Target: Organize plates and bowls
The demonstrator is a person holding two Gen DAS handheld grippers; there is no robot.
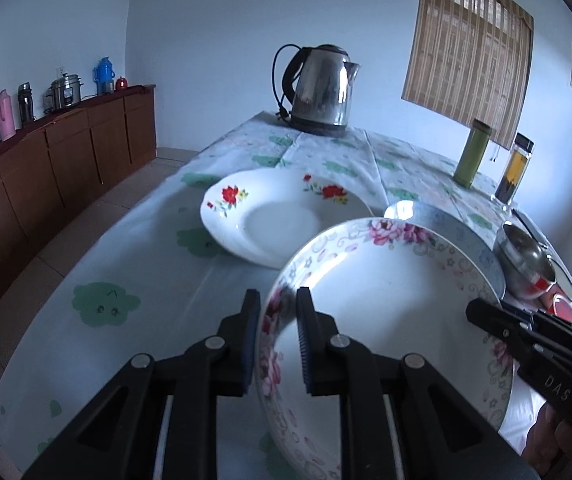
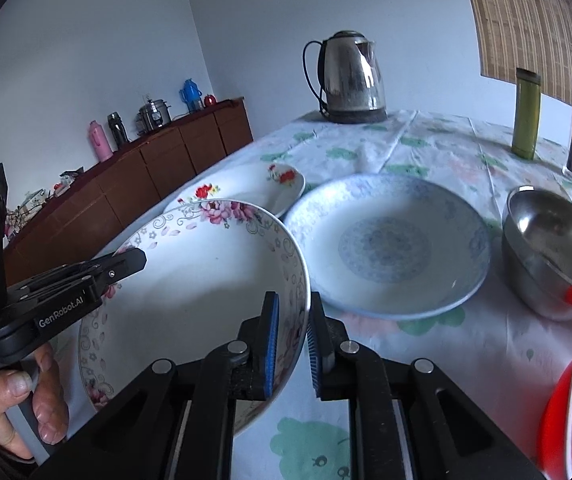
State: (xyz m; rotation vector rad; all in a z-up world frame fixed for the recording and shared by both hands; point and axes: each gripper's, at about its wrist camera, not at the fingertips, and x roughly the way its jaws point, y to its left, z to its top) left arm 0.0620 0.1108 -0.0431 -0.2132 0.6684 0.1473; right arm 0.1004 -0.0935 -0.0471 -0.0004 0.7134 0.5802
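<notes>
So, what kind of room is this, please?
Probably a dining room or kitchen in a home. A table with a printed tablecloth carries an electric kettle and plates, such as the pink-flowered plate both grippers hold. A wooden sideboard along the wall holds flasks and a cooker.

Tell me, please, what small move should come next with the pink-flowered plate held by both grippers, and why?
Probably carry the pink-flowered white plate over the blue-patterned plate and lower it there. The left gripper and right gripper each clamp its rim on opposite sides, it is tilted above the tablecloth, and the blue plate lies flat beside it, free to take a stack.
</notes>
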